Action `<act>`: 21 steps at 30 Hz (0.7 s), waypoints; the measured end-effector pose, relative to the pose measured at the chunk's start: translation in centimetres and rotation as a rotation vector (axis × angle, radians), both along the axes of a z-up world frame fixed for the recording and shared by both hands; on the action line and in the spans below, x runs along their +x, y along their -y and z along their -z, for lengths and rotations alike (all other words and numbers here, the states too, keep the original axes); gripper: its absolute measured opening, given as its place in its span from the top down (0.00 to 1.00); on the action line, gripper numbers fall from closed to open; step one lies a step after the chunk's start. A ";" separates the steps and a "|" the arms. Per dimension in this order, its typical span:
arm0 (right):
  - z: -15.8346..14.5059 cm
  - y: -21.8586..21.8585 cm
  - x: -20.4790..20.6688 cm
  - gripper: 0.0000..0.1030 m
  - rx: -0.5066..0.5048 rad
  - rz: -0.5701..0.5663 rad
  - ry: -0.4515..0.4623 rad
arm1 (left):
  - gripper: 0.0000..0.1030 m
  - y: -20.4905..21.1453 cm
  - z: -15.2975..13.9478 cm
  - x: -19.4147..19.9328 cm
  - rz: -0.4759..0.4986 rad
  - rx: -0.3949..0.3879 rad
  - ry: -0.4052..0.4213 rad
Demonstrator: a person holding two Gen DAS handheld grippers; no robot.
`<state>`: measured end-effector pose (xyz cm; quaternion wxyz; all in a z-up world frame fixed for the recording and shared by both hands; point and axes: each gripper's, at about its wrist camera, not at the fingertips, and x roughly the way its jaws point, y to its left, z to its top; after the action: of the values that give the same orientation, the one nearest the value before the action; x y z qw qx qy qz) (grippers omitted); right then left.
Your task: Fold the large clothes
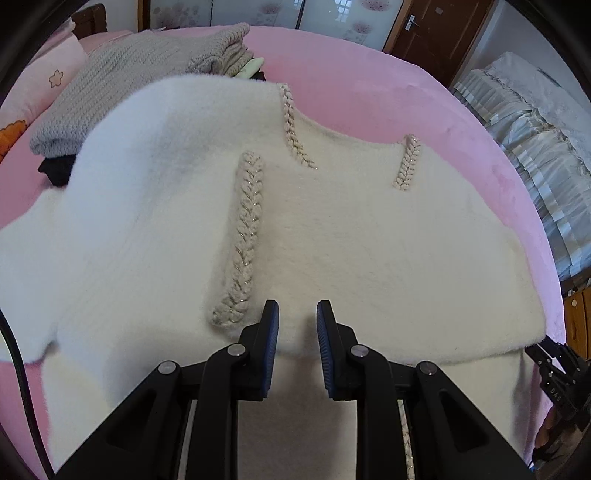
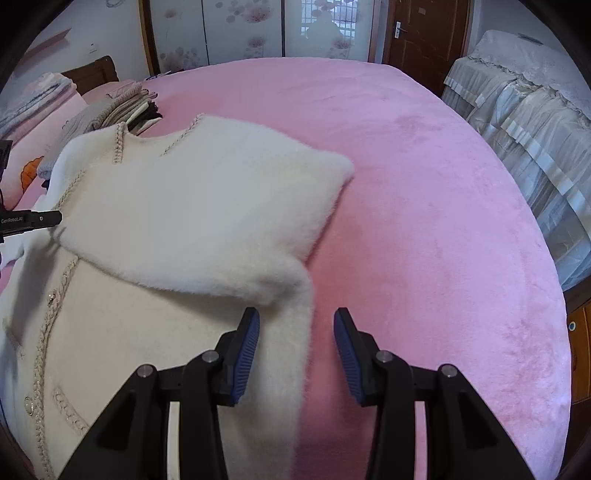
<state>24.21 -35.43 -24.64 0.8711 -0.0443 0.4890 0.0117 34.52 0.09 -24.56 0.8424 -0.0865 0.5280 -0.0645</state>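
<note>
- A fluffy cream-white jacket with braided trim (image 1: 332,229) lies spread on the pink plush bed cover (image 1: 369,85) and fills the middle of the left wrist view.
- In the right wrist view the same jacket (image 2: 207,206) takes the left half of the frame; one sleeve is folded across its body.
- The left gripper (image 1: 297,314), at the bottom centre, is released: its blue-padded fingers stand apart above the jacket and hold nothing.
- The right gripper (image 2: 295,328), at the bottom centre of its view, is also released, with a wide gap; the jacket's right edge lies between the fingers.
- A pile of folded grey knit clothes (image 1: 147,66) sits in the upper left, behind the jacket.
- A brown wooden door (image 2: 421,33) is at the upper right.
- Furniture under a pale frilled cover (image 2: 524,110) stands at the right edge.
</note>
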 end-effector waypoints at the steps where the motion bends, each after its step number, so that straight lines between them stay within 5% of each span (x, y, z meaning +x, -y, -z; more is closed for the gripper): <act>1: 0.3 0.0 0.3 0.59 0.010 0.013 -0.004 | 0.82 0.1 0.2 -0.1 -0.008 -0.008 -0.002; 6: 1.5 3.2 1.0 0.61 0.173 0.196 -0.004 | 0.82 0.8 1.7 0.2 -0.019 0.035 -0.016; 10: 2.8 4.0 0.3 0.61 0.231 0.216 -0.027 | 0.82 1.0 2.2 -0.1 -0.004 0.060 -0.008; 14: 0.7 4.0 -0.6 0.61 0.201 0.193 -0.062 | 0.81 0.9 1.4 -0.1 0.022 0.064 -0.009; 19: -4.3 3.0 -3.2 0.63 0.167 0.149 0.072 | 0.76 1.3 -0.9 -1.3 0.050 0.064 0.046; 21: -5.2 1.5 -2.6 0.75 0.167 0.139 0.090 | 0.74 1.6 -1.7 -1.6 0.049 0.043 0.058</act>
<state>21.63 -36.91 -19.45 0.8916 0.0621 0.4484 -0.0099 32.91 -1.53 -22.85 0.8572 -0.0533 0.5065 -0.0763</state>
